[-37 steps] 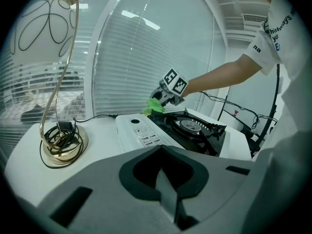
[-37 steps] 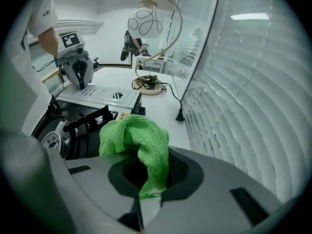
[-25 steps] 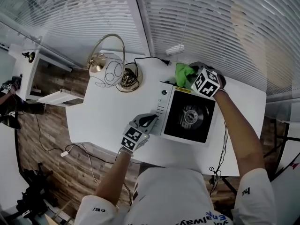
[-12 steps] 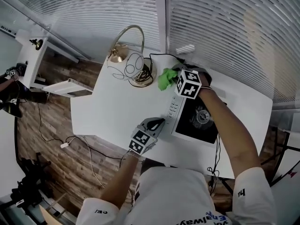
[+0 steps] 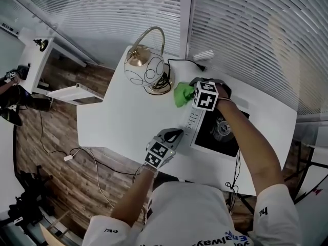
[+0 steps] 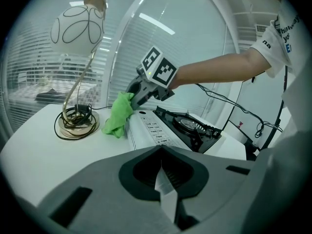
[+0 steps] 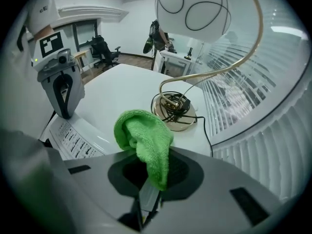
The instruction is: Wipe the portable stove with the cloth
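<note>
Lamp [image 5: 145,68]: far L on table [image 5: 113,122], cord coiled at base.
L gripper [image 5: 175,134]: jaws together, empty, tip just beside stove [image 5: 225,137] button edge.
Cloth [image 5: 182,95]: green, soft, light, limp (likely bunches); at stove's far corner.
R gripper [image 5: 193,93]: clamped on cloth's fold, good hold point.
Stove: rigid, prob. slides; brace at side wall.
</note>
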A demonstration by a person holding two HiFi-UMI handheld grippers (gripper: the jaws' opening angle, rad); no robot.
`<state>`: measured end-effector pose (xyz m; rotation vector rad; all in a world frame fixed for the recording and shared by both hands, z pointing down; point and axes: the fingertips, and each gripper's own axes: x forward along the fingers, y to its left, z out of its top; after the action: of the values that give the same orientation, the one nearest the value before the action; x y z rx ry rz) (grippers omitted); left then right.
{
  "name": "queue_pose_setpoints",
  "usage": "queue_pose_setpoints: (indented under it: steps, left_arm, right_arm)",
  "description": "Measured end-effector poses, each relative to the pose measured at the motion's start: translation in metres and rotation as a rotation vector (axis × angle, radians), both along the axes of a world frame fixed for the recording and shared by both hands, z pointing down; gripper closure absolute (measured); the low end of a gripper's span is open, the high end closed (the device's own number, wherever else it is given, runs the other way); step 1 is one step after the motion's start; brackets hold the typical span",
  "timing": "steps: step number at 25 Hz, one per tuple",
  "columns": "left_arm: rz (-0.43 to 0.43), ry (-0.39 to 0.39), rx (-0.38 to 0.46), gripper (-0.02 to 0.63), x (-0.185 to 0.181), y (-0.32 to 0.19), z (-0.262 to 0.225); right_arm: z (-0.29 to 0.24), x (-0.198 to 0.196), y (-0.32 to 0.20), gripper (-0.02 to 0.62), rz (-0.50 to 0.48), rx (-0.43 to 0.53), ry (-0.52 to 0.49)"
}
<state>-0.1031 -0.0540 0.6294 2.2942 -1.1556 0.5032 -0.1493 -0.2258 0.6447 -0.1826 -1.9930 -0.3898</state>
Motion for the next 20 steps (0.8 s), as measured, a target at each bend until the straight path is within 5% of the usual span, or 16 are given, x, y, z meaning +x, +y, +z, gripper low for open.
queue_pose_setpoints:
  steps: [20]
  left_arm:
    - [-0.03,-0.009,0.005,0.594,-0.032,0.022,-0.005]
  right_arm:
    - [-0.001,0.004,0.106,0.551,-0.086,-0.15,0.058]
